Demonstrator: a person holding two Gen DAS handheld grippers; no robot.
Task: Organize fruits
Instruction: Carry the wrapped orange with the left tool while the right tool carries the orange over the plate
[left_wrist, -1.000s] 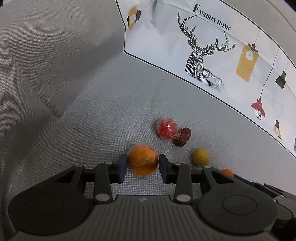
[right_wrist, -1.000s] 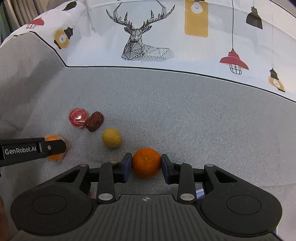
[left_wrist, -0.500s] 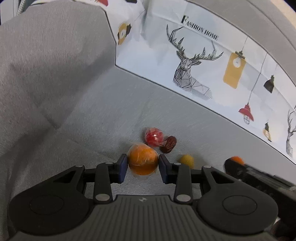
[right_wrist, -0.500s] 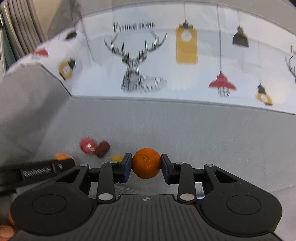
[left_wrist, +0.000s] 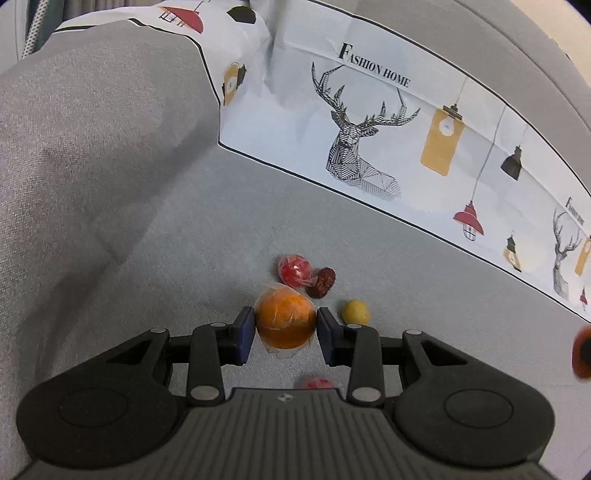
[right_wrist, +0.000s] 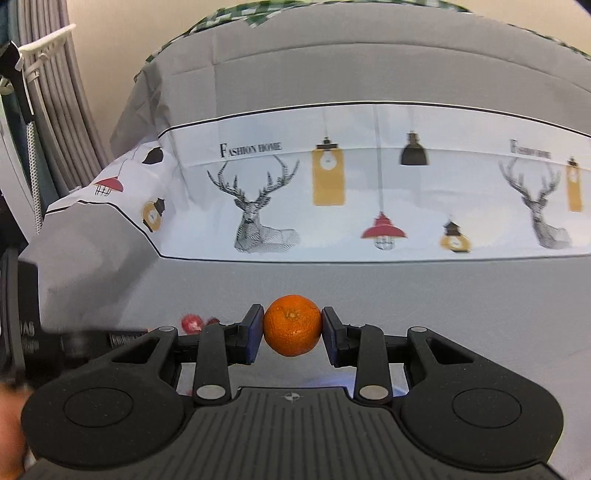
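Note:
My left gripper (left_wrist: 285, 326) is shut on a plastic-wrapped orange (left_wrist: 285, 320) and holds it above the grey cloth. Below it on the cloth lie a wrapped red fruit (left_wrist: 294, 270), a dark brown date (left_wrist: 323, 282) and a small yellow fruit (left_wrist: 355, 312). Another red fruit (left_wrist: 318, 383) peeks out just behind the fingers. In the right wrist view my right gripper (right_wrist: 291, 326) is shut on a bare orange (right_wrist: 291, 325), lifted well clear of the cloth. The wrapped red fruit (right_wrist: 191, 322) shows low at the left there.
A white band printed with deer and lamps (left_wrist: 373, 147) runs across the grey cloth (left_wrist: 147, 229) behind the fruit. Folded grey bedding rises behind it (right_wrist: 369, 62). The right gripper's fingertip with the bare orange (left_wrist: 581, 356) shows at the right edge of the left wrist view.
Both grippers have risen with their oranges. The right one has climbed further and tilted up, so more of the bedding behind shows. The fruit on the cloth looks smaller and lower.

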